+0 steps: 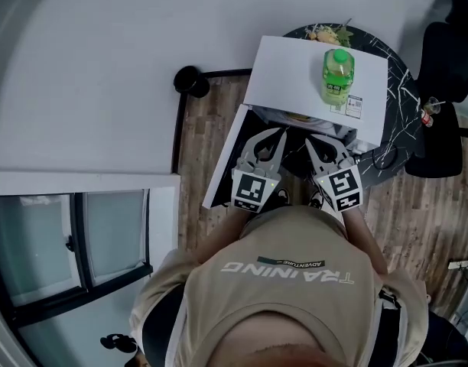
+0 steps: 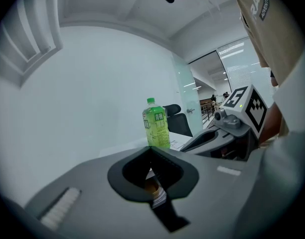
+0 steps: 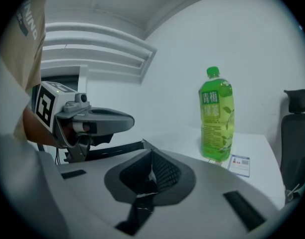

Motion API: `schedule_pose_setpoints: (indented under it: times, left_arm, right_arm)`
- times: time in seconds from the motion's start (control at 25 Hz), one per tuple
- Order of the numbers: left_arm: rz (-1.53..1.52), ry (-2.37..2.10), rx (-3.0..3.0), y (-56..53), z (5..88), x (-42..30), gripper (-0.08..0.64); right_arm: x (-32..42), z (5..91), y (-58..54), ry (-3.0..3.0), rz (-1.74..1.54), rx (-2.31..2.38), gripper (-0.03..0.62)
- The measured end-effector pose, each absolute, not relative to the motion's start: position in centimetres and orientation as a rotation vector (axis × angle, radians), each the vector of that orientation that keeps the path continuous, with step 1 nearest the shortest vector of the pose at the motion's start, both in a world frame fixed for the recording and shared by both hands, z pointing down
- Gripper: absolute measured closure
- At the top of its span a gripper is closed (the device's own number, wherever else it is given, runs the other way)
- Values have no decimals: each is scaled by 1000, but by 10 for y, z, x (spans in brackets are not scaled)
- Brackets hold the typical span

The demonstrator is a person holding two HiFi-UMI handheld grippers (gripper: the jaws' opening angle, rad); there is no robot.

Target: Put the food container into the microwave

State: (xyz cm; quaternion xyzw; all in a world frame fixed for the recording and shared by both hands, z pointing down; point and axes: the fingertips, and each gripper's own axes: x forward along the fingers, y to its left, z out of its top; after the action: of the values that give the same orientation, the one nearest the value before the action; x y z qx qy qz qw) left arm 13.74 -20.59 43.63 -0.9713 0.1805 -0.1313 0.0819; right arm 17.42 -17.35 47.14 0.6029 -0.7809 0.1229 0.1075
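Holding both grippers close before the open microwave [image 1: 295,67] on the black tabletop [image 1: 396,79], its door [image 1: 223,163] standing out to my left. My left gripper [image 2: 151,154] has its jaws pressed together, nothing held; my right gripper [image 3: 151,159] likewise closed and empty. Food container [image 1: 299,118] shows as a pale edge just inside the cavity, mostly hidden. Green bottle [image 1: 337,73] stands upright on the microwave's top

Left gripper [image 2: 151,153], jaws pressed together dead centre. At twelve o'clock past the tips, a green bottle [image 2: 156,123] stands upright on a white top [image 2: 120,145]. Right gripper [image 2: 192,143] comes in at three o'clock, black chair [image 2: 178,119] behind the bottle.
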Motion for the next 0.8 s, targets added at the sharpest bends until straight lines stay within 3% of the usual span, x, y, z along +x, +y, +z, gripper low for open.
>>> schedule_pose_setpoints:
  times: [0.8]
  left_arm:
    - [-354,500,-2914,-232,414,128,551]
  right_arm:
    - [169,436,-230,-2337,171,1863,581]
